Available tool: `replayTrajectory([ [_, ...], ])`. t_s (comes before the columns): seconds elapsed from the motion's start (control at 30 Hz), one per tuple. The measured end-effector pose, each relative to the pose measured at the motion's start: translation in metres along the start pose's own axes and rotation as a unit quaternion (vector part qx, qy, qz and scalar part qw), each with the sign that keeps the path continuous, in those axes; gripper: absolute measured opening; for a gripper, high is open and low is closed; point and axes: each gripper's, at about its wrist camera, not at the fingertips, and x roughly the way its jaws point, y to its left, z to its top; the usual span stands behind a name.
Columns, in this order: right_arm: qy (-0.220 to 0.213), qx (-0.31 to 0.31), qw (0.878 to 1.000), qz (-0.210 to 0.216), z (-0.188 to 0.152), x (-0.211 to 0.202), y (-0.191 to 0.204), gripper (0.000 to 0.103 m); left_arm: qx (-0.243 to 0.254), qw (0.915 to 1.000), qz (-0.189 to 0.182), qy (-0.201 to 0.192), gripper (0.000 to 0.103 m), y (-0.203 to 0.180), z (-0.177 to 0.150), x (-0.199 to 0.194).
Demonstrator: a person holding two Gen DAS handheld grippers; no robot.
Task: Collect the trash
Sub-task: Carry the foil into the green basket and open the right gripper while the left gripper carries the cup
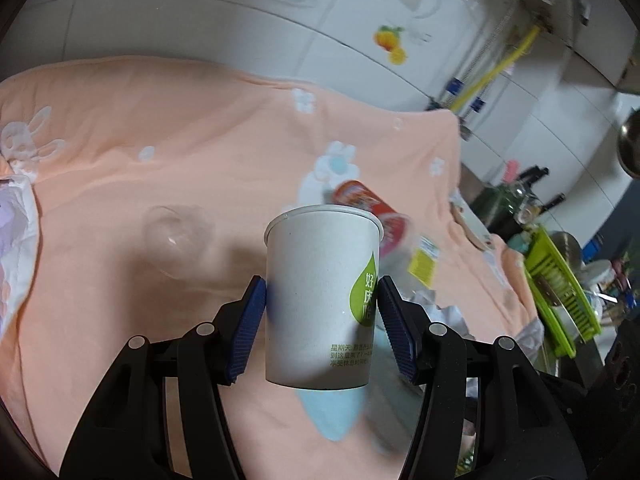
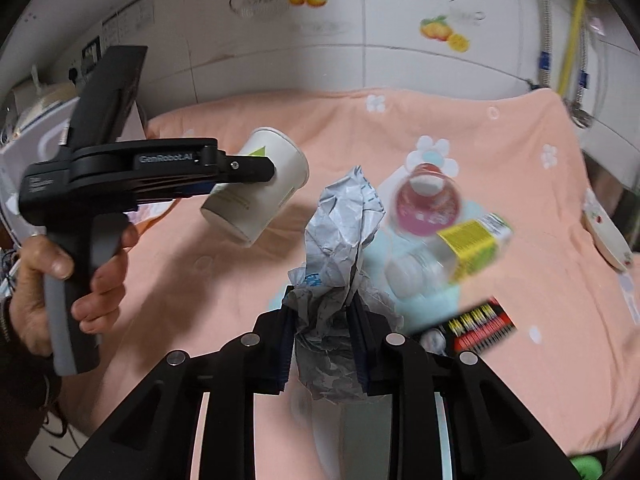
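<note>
My left gripper (image 1: 322,300) is shut on a white paper cup (image 1: 320,300) with a green leaf print, its blue pads pressed against both sides. The right wrist view shows that cup (image 2: 256,188) tilted and lifted above the peach blanket (image 2: 500,152), with a hand (image 2: 52,280) gripping the left gripper (image 2: 260,172). My right gripper (image 2: 322,312) is shut on a crumpled grey-white wrapper (image 2: 340,232), which sticks up between its fingers. On the blanket lie a red-labelled bottle (image 2: 428,204), a clear bottle with a yellow label (image 2: 468,248) and a red-and-black packet (image 2: 480,324).
A clear plastic lid (image 1: 176,236) lies on the blanket left of the cup. White cloth (image 1: 16,248) lies at the left edge. A green dish rack (image 1: 560,292) and kitchenware stand to the right. A tiled wall (image 2: 360,52) runs behind, and a plate (image 2: 604,236) sits at the blanket's right edge.
</note>
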Motion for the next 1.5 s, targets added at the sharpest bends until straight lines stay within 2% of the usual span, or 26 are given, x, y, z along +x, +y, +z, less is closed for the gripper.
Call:
replayTrajectory([
  [0.2, -0.022, 0.034, 0.999, -0.026, -0.041, -0.057, -0.019, 0.024, 0.024, 0.9993, -0.028, 0.009, 0.057, -0.040, -0.021, -0.004],
  [0.4, -0.020, 0.090, 0.991, -0.099, -0.103, -0.106, -0.057, 0.024, 0.042, 0.9969, -0.062, 0.023, 0.057, -0.078, -0.042, -0.007],
  [0.57, -0.003, 0.155, 0.976, -0.155, -0.157, -0.139, -0.091, 0.024, 0.059, 0.9946, -0.078, 0.033, 0.057, -0.105, -0.059, -0.009],
  [0.63, 0.004, 0.187, 0.966, -0.179, -0.182, -0.152, -0.105, 0.024, 0.067, 0.9936, -0.084, 0.036, 0.057, -0.112, -0.065, -0.012],
  [0.87, 0.022, 0.270, 0.936, -0.225, -0.244, -0.173, -0.137, 0.026, 0.089, 0.9900, -0.100, 0.043, 0.057, -0.138, -0.082, -0.021],
  [1.0, 0.033, 0.288, 0.925, -0.244, -0.261, -0.172, -0.147, 0.028, 0.097, 0.9884, -0.108, 0.047, 0.057, -0.146, -0.089, -0.025],
  [1.23, 0.034, 0.324, 0.911, -0.252, -0.274, -0.172, -0.168, 0.030, 0.107, 0.9855, -0.120, 0.054, 0.057, -0.157, -0.099, -0.029],
  [1.47, 0.034, 0.339, 0.906, -0.251, -0.278, -0.171, -0.178, 0.032, 0.116, 0.9827, -0.130, 0.063, 0.057, -0.166, -0.105, -0.026],
  [1.5, 0.033, 0.340, 0.906, -0.249, -0.277, -0.171, -0.179, 0.036, 0.119, 0.9822, -0.130, 0.065, 0.057, -0.168, -0.106, -0.024],
])
